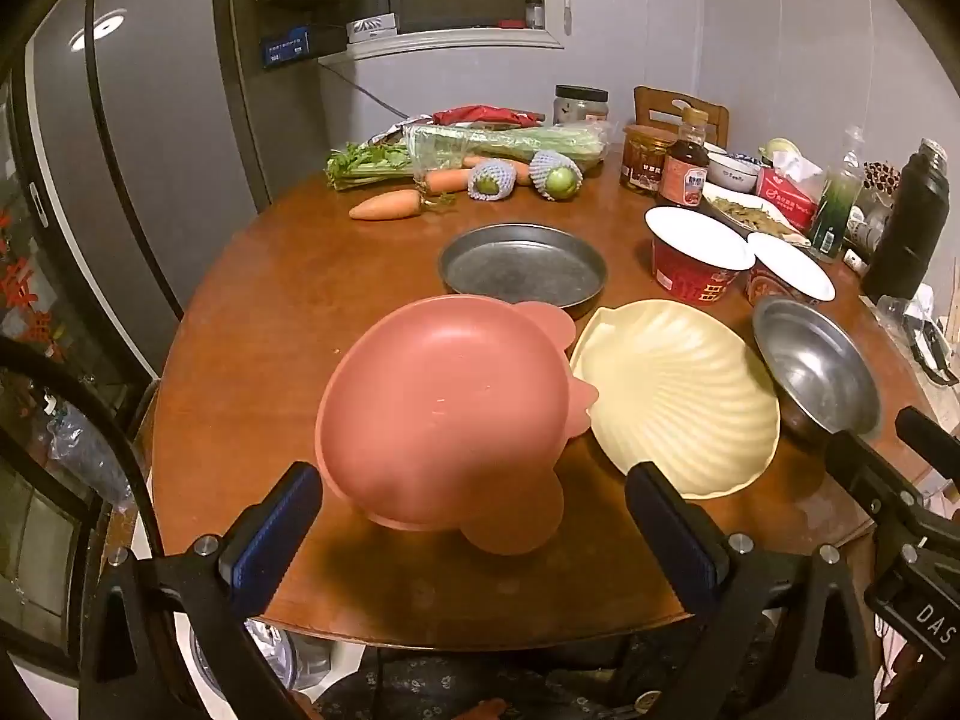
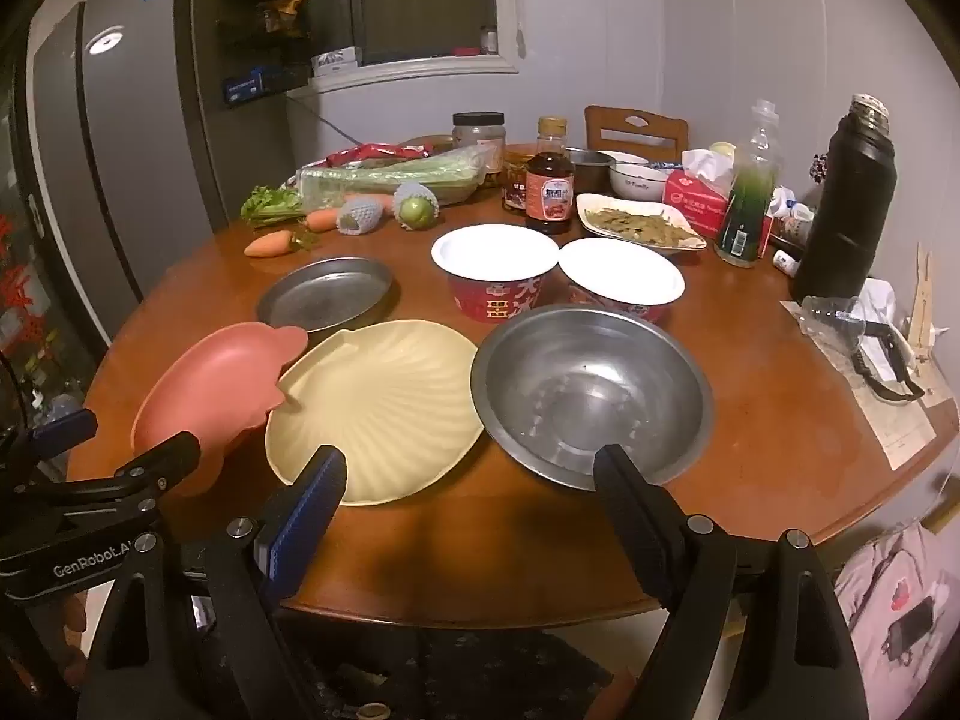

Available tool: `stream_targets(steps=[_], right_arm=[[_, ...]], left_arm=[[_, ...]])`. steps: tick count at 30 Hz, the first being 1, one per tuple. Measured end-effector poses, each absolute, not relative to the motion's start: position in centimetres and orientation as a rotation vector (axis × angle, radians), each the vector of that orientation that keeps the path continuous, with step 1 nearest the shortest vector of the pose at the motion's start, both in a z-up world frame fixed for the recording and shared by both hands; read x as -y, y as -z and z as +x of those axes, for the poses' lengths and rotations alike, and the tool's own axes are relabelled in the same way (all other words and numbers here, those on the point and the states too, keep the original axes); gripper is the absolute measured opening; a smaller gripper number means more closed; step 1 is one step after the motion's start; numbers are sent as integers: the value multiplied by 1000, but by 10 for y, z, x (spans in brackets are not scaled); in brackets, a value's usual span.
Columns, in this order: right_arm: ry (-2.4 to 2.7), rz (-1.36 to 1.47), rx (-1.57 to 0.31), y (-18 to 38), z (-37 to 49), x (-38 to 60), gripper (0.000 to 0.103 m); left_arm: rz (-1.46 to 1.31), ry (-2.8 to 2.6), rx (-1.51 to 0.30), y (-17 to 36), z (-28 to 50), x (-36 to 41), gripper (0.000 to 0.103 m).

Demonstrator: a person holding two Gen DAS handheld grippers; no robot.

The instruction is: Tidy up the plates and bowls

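Round glossy brown wooden worktop [image 2: 750,420]. Near left: matte pink plastic bowl [image 1: 444,408] with lobed tabs on rim. Touching its right side: cream scallop-shell plate [image 2: 378,408], ribbed. Right of that: shiny steel bowl [image 2: 591,396], round, deep. Farther back, left: dull grey metal pan [image 1: 522,264], shallow, round. Behind steel bowl: two red paper tubs [image 2: 495,279] with white lids. Left hand-held gripper [image 1: 474,516] fully spread, empty, low before pink bowl. Right hand-held gripper [image 2: 471,492] fully spread, empty, between shell plate and steel bowl.
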State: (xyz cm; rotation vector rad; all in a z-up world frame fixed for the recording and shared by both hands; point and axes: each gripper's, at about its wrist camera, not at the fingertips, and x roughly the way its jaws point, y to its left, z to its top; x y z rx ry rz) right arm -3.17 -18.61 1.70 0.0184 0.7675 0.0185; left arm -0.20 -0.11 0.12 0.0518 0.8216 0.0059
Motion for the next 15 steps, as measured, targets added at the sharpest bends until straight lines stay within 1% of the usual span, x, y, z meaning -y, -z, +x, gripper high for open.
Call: stream_targets(steps=[15], right_arm=[[-26, 20, -773, -13, -27, 183, 85]], left_arm=[[44, 15, -868, 0, 3, 7, 102]])
